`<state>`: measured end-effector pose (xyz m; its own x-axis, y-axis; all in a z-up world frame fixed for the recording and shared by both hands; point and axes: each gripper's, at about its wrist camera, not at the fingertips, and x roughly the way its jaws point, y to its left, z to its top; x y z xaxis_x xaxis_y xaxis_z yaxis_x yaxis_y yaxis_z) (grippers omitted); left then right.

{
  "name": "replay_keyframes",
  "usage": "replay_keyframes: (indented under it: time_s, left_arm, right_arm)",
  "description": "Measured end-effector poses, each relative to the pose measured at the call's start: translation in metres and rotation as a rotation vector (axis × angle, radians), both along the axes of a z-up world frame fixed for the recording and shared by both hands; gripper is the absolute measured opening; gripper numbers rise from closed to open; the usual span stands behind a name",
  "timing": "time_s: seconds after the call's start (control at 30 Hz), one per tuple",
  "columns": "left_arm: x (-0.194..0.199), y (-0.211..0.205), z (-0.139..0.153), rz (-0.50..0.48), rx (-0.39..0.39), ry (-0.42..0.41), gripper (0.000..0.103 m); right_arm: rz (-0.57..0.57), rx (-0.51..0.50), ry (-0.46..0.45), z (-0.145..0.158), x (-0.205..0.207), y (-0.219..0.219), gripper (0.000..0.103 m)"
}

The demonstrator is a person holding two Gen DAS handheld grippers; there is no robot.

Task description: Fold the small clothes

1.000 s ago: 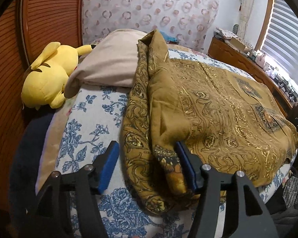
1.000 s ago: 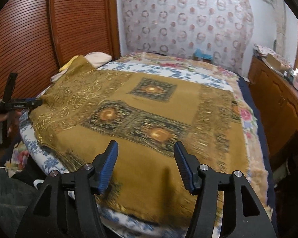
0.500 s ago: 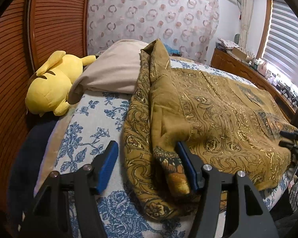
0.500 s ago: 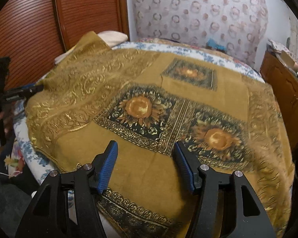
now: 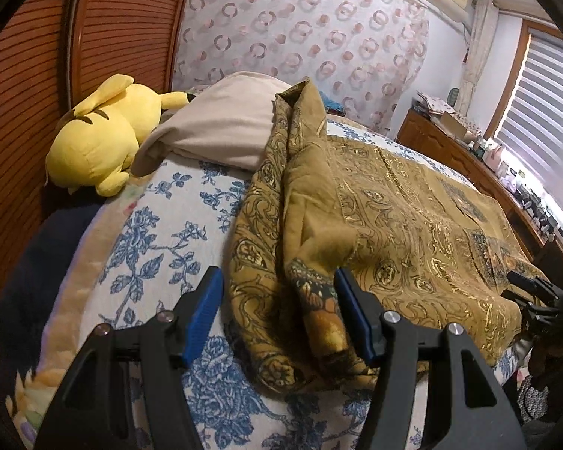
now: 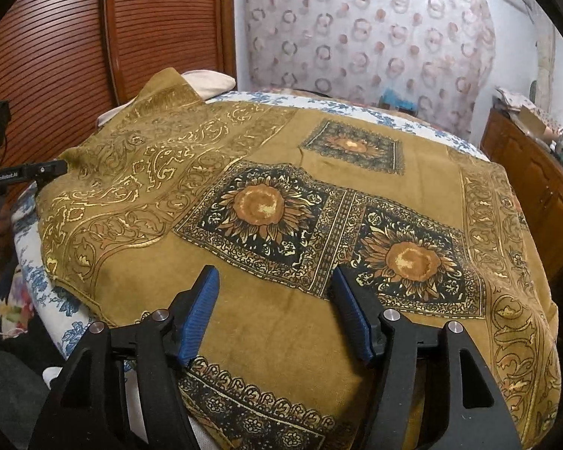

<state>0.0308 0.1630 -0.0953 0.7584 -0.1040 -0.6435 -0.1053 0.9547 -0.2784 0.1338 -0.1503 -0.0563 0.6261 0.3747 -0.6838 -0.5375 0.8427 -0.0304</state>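
An ochre cloth with gold scrollwork and dark sunflower panels (image 6: 319,195) lies spread over the bed. In the left wrist view its bunched, folded-over edge (image 5: 307,225) runs toward me. My left gripper (image 5: 277,300) is open, its blue pads on either side of that bunched edge, just above it. My right gripper (image 6: 272,300) is open and empty, low over the cloth's near hem. The left gripper also shows at the far left of the right wrist view (image 6: 37,172), at the cloth's corner. The right gripper shows at the far right of the left wrist view (image 5: 536,296).
A blue-flowered bedspread (image 5: 161,232) covers the bed. A yellow plush toy (image 5: 97,142) and a beige pillow (image 5: 221,127) lie at the head by the wooden slatted wall (image 5: 30,86). A wooden dresser (image 6: 536,172) with clutter stands along the right side.
The right gripper has come in low over the cloth's near hem. The left gripper has shifted slightly; both stay open.
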Motion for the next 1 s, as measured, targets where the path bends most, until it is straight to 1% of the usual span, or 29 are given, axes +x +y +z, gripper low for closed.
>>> replay_keyframes:
  time_s: [0.13, 0.2, 0.23, 0.27, 0.33, 0.43, 0.5, 0.57, 0.7, 0.83, 1.0]
  left_arm:
    - [-0.002, -0.002, 0.000, -0.008, 0.007, 0.005, 0.061]
    - [-0.003, -0.002, 0.000, -0.014, 0.006, 0.007, 0.048]
    - [-0.004, -0.002, -0.001, -0.017, -0.006, 0.010, 0.038]
    - [-0.004, -0.001, -0.001, -0.023, -0.025, 0.009, 0.030]
    - [-0.003, -0.003, -0.002, -0.044, -0.052, 0.012, 0.021]
    - [-0.004, -0.008, 0.002, -0.056, -0.044, 0.002, 0.010]
    - [-0.005, -0.011, 0.010, -0.065, -0.051, -0.017, 0.008]
    - [-0.007, -0.018, 0.022, -0.096, -0.075, -0.044, 0.007]
    - [-0.006, -0.040, 0.052, -0.163, -0.056, -0.105, 0.006]
    - [0.003, -0.074, 0.083, -0.264, -0.059, -0.159, 0.005]
    - [0.028, -0.122, 0.109, -0.378, -0.038, -0.183, 0.004]
  right_arm:
    - [0.001, 0.000, -0.001, 0.000, 0.000, 0.000, 0.064]
    - [0.000, 0.000, -0.001, 0.000, 0.000, 0.001, 0.064]
    - [0.000, 0.000, -0.001, 0.000, 0.000, 0.000, 0.064]
    - [0.000, 0.000, 0.000, 0.000, 0.000, 0.000, 0.064]
    - [0.000, 0.000, -0.001, 0.000, 0.000, 0.001, 0.064]
    - [0.001, 0.001, -0.002, 0.000, 0.000, 0.001, 0.064]
    - [0.008, 0.000, 0.000, 0.001, -0.001, 0.000, 0.064]
    - [0.020, -0.002, 0.013, 0.002, 0.001, 0.000, 0.064]
    - [0.021, 0.007, 0.040, 0.008, 0.003, -0.008, 0.064]
    - [-0.017, 0.037, 0.025, 0.018, 0.002, -0.030, 0.064]
    - [-0.044, 0.100, 0.007, 0.033, -0.003, -0.066, 0.064]
